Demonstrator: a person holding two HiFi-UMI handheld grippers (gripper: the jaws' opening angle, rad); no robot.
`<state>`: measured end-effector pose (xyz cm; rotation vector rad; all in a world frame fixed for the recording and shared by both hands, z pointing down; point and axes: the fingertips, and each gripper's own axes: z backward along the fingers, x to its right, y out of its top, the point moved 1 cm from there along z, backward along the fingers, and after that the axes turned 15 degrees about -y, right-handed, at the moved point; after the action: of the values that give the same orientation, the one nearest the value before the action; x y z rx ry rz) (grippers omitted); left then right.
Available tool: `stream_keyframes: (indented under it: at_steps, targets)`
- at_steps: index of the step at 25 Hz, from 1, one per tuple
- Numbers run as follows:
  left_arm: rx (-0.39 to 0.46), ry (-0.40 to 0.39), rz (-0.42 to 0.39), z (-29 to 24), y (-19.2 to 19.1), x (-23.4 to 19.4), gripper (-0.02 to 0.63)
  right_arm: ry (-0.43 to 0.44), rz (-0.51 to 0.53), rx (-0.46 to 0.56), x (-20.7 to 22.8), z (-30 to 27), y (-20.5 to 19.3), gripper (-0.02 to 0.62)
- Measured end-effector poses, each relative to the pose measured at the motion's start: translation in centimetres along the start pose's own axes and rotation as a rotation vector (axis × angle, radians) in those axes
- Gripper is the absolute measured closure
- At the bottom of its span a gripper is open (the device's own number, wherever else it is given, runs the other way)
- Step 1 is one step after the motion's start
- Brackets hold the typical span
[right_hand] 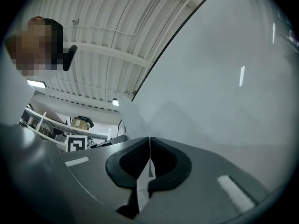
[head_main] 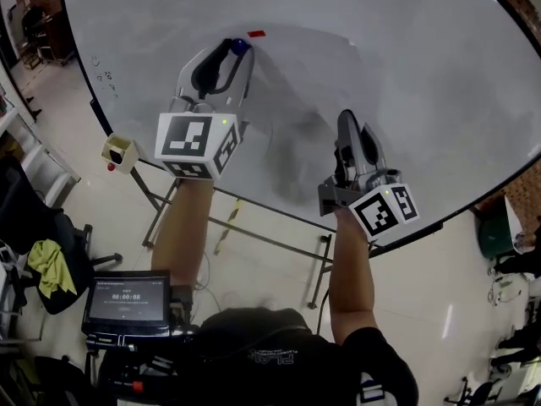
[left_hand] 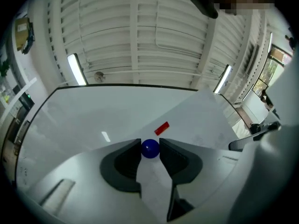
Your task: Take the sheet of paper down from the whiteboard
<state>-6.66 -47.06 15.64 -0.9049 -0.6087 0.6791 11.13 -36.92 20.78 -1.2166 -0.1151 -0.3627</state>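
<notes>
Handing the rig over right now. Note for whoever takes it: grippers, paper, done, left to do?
Left gripper: shut on the round blue magnet.
Right gripper: shut on an edge of the white sheet of paper.
Small red rectangular magnet sits on the whiteboard beyond the left jaws; unclear whether it pins the sheet.
Done: both grips. Left: get the sheet clear of the board.

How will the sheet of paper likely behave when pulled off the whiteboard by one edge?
Probably floppy: the sheet of paper bends above the right gripper pinching it. Likely light and tearable: edge-on it looks very thin.
</notes>
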Motion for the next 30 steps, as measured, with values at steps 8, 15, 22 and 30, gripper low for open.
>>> stream_keyframes:
  at_steps: [8, 15, 22, 30]
  targets:
    - [-0.125, 0.134, 0.013, 7.9, -4.9, 0.0, 0.483, -0.031, 0.121, -0.081, 0.5, 2.6, -5.1, 0.581]
    - [-0.184, 0.339, 0.107, 15.9, -9.3, 1.2, 0.483, -0.003, 0.199, -0.166, 0.6, 5.6, -10.2, 0.581]
    - [-0.268, 0.397, 0.049, 19.6, -8.6, 10.3, 0.483, 0.084, 0.251, -0.232, 0.6, 11.8, -11.4, 0.581]
    - [-0.374, 0.453, -0.003, 24.1, -7.8, 18.0, 0.483, 0.181, 0.314, -0.278, -1.3, 17.3, -13.2, 0.581]
